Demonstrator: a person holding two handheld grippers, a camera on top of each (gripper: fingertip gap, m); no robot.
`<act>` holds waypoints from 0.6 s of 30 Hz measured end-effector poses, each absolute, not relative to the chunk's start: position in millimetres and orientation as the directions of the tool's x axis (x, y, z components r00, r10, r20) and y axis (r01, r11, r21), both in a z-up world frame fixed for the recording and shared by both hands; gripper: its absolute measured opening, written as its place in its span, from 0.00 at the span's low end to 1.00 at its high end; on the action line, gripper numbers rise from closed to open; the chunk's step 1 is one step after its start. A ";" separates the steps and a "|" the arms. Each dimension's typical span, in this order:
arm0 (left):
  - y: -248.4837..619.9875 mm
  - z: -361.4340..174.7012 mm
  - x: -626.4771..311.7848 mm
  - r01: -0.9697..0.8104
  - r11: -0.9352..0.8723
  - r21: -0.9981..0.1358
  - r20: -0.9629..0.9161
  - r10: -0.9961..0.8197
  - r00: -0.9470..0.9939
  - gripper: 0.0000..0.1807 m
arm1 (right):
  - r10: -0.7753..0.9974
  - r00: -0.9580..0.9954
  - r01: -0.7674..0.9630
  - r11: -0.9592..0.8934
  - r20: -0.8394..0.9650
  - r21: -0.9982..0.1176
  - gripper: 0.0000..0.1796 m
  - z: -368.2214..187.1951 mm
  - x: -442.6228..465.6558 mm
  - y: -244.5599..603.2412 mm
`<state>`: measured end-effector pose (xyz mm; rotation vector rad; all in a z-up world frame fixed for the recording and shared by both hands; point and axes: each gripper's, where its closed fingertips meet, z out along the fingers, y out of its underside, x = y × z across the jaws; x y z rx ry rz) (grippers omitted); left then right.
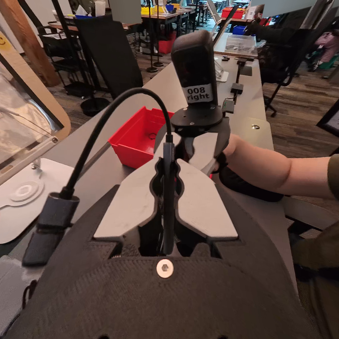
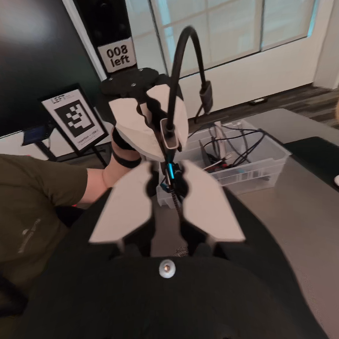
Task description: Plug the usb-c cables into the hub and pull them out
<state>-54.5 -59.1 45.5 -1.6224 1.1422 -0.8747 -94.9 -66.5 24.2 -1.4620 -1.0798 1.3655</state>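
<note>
My left gripper (image 1: 168, 162) is shut on a slim dark grey hub (image 1: 168, 183), held edge-on above the grey table (image 1: 253, 102). The hub's own black cable (image 1: 110, 110) arcs up and left to a dangling plug (image 1: 58, 211). In the right wrist view the hub (image 2: 169, 136) shows between the left gripper's (image 2: 170, 152) fingers. My right gripper (image 2: 167, 164) faces it; it also shows in the left wrist view (image 1: 190, 146). Its jaws stand apart on either side of a teal usb-c plug (image 2: 170, 169). The plug sits at the hub's lower end, and its braided cable (image 2: 176, 201) runs back between the fingers.
A red bin (image 1: 135, 139) stands on the table behind the hub. A clear plastic box (image 2: 256, 165) of loose cables is at the right. A framed marker sign (image 2: 75, 117) stands at the left. More adapters (image 1: 236, 88) lie farther along the table. A person's forearm (image 1: 266, 174) holds the right gripper.
</note>
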 end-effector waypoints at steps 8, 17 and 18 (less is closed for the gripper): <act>-63.2 57.9 -61.6 -0.209 -0.162 -0.964 0.107 -0.962 0.251 0.21 | 0.949 0.046 -0.008 -0.311 -0.311 -0.950 0.05 23.8 -97.5 -58.0; -45.4 76.9 -124.4 -0.276 -0.036 -0.960 -0.104 -0.874 0.474 0.25 | 0.846 -0.045 -0.310 -0.517 -0.531 -0.798 0.05 64.6 -52.4 -32.5; -45.2 76.2 -129.1 -0.284 -0.047 -0.958 -0.099 -0.873 0.478 0.25 | 0.838 -0.064 -0.326 -0.530 -0.541 -0.783 0.05 68.4 -48.3 -32.3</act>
